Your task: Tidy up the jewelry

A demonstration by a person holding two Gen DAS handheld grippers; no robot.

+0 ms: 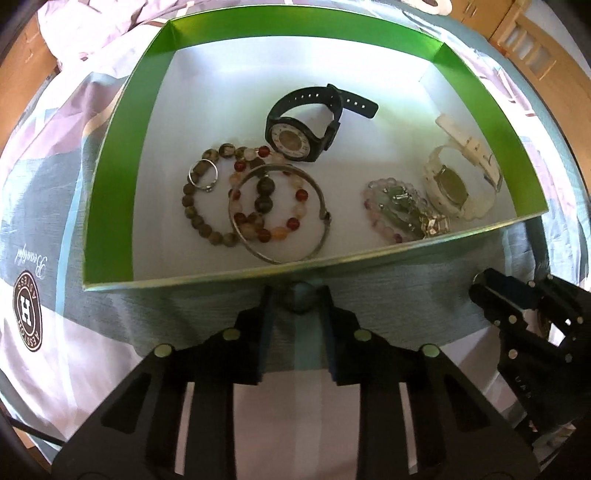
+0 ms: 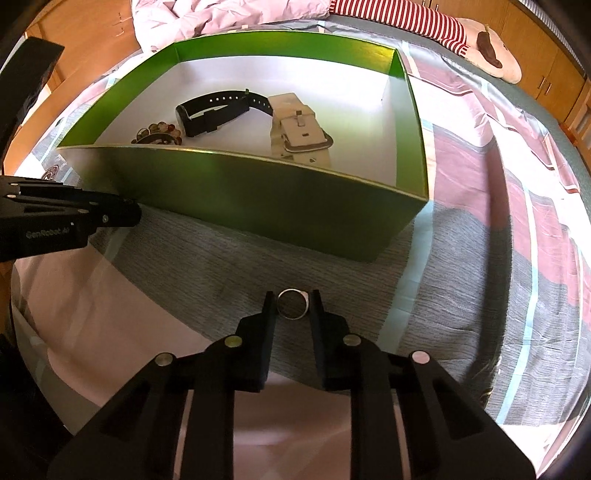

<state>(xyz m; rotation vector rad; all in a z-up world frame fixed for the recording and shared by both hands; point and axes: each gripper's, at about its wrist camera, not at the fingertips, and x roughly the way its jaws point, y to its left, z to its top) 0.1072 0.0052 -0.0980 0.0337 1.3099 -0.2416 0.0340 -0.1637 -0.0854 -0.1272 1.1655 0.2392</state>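
Note:
A green box point(image 1: 110, 177) with a white floor holds a black watch point(image 1: 295, 136), a white watch point(image 1: 454, 177), bead bracelets point(image 1: 207, 206), a metal bangle point(image 1: 280, 218), a small ring point(image 1: 203, 175) and a pale bead bracelet with trinkets point(image 1: 399, 210). My left gripper point(image 1: 298, 299) is shut on a dark rounded ring-like piece point(image 1: 303, 301) just before the box's near wall. My right gripper point(image 2: 291, 304) is shut on a silver ring point(image 2: 291, 303) above the bedspread, short of the box point(image 2: 258, 192).
The box sits on a bed with a grey, pink and white patterned cover point(image 2: 461, 240). A striped plush toy point(image 2: 461, 33) lies at the far right. Wooden furniture point(image 1: 546, 55) stands behind. The right gripper point(image 1: 517, 314) shows in the left view.

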